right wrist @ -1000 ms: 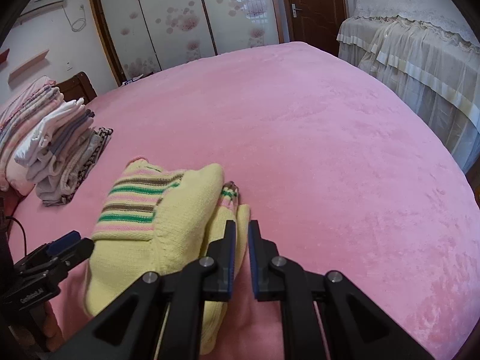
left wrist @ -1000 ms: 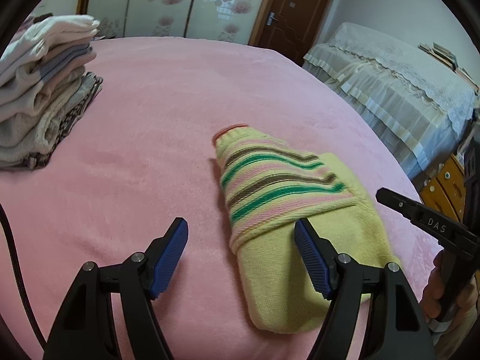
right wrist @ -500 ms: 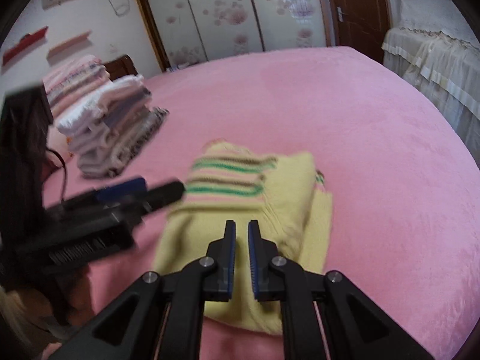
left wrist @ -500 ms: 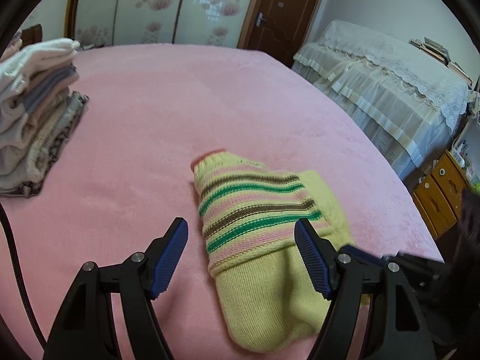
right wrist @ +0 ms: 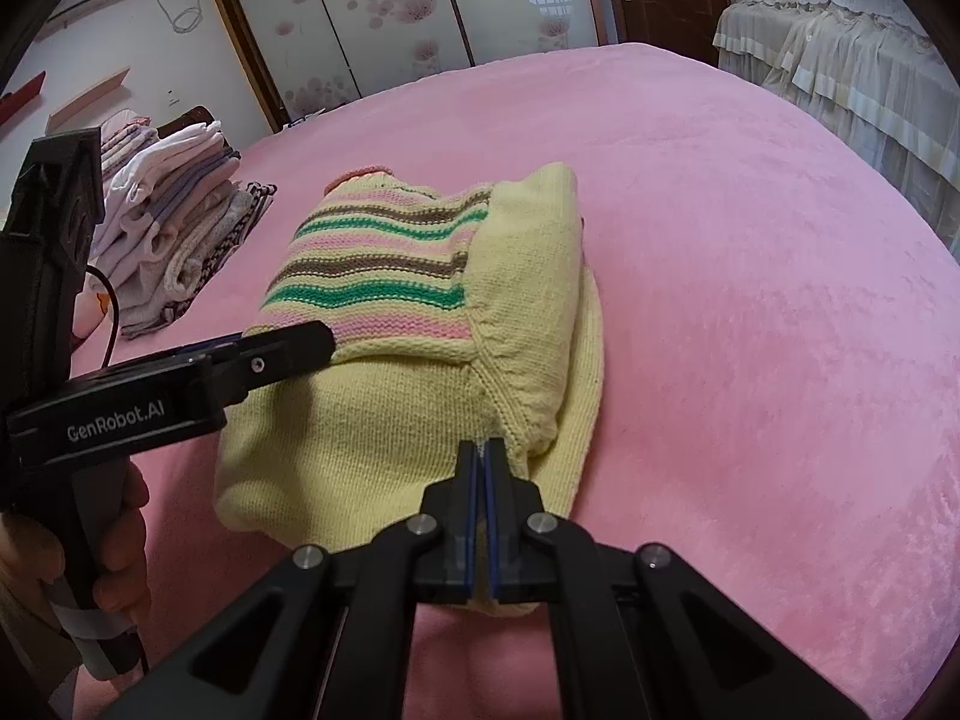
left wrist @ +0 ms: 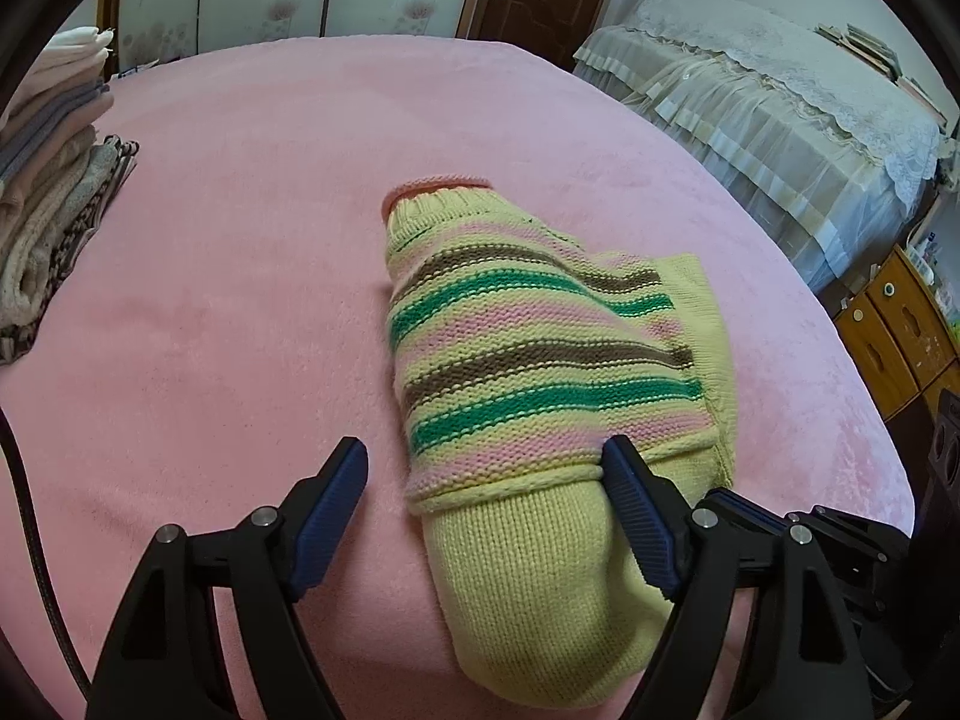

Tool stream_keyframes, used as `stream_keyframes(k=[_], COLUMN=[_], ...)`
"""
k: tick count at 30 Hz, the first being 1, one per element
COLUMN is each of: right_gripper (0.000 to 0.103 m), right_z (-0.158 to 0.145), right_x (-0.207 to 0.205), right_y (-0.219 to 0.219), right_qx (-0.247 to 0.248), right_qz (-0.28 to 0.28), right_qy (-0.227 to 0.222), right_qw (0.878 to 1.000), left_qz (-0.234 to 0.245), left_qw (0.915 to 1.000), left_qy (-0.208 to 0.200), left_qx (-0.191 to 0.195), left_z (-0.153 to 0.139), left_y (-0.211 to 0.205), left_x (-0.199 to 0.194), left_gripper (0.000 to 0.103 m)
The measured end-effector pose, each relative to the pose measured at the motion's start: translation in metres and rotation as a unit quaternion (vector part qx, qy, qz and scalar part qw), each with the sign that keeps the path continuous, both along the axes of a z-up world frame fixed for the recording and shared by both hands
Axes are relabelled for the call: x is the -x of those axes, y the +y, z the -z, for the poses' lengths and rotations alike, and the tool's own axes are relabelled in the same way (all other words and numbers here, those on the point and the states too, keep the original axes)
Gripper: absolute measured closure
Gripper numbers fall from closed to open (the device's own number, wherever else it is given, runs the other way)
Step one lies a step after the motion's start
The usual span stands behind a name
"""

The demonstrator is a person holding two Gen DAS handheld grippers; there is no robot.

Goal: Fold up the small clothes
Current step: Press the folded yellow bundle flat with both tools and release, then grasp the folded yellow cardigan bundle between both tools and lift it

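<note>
A small yellow knit sweater (left wrist: 540, 396) with green, pink and brown stripes lies folded on the pink bedspread (left wrist: 240, 312). It also shows in the right wrist view (right wrist: 414, 330). My left gripper (left wrist: 486, 516) is open, its jaws wide apart over the sweater's near left end; its right finger (left wrist: 636, 516) lies over the sweater. It appears from the side in the right wrist view (right wrist: 180, 384). My right gripper (right wrist: 481, 462) is shut at the sweater's near edge, holding nothing that I can see.
A stack of folded clothes (left wrist: 48, 192) sits at the bed's far left, seen also in the right wrist view (right wrist: 174, 222). A second bed with a lace cover (left wrist: 780, 96) stands at the right. A wooden cabinet (left wrist: 894, 324) is beside it.
Both grippers have moved closer to the sweater. The right gripper's jaws have closed fully. The left gripper stays open and now straddles the sweater's near end.
</note>
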State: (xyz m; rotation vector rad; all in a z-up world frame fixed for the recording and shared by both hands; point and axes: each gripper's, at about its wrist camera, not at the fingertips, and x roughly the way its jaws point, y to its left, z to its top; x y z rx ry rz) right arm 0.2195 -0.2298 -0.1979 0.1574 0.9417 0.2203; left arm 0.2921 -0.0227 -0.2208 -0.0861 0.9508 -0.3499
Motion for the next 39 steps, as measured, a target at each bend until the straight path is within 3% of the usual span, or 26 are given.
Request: stream_keyframes(k=[7,14,20,22,24,28,30,32,39], right_gripper=[0.102,0.098,0.097,0.09,0.071,0.049,0.029,0.021,0.016], right_z=[-0.004,-0.026,-0.052,-0.063,-0.076,-0.1,-0.108,-0.114,-0.094], right_x=[-0.003,-0.004,0.004,0.007,0.013,0.019,0.018,0.016,-0.011], right_y=[-0.001,0.005,0.011,0.014,0.018,0.024,0.025,0.023,0.017], right_qx=[0.001,-0.001,-0.001,0.002,0.01,0.03,0.039,0.042,0.062], right_qz=[0.0,-0.003,-0.008,-0.012,-0.014,-0.015,-0.011,-0.008,-0.02], right_qy=[0.007,0.011,-0.002,-0.01,-0.027,-0.057,-0.065,-0.074,-0.033], right_qw=[1.0,1.0,1.0,1.0,1.0,0.998,0.997,0.996,0.997], left_qz=[-0.001,-0.004,-0.006,-0.009,-0.014,-0.033,-0.045,-0.056,-0.066], left_qw=[0.9999,0.9996,0.9992,0.9992,0.9993,0.9991,0.9987,0.9981,0.9975], left_qy=[-0.01,-0.009,-0.021,-0.025,-0.026,-0.025,-0.025,-0.024,0.009], left_qx=[-0.008,-0.026,-0.032,-0.029,-0.022,-0.005,0.002,0.009,0.024], left_z=[-0.005,-0.031,-0.062,-0.072,-0.083,-0.098,-0.103,-0.105,-0.082], left_y=[-0.004,-0.009,-0.002,0.002,0.008,0.023,0.03,0.037,0.048], left_x=[0.002,0.013,0.032,0.038,0.042,0.047,0.049,0.049,0.038], left_gripper=[0.024,0.022,0.007,0.006,0.003,0.001,0.001,0.001,0.001])
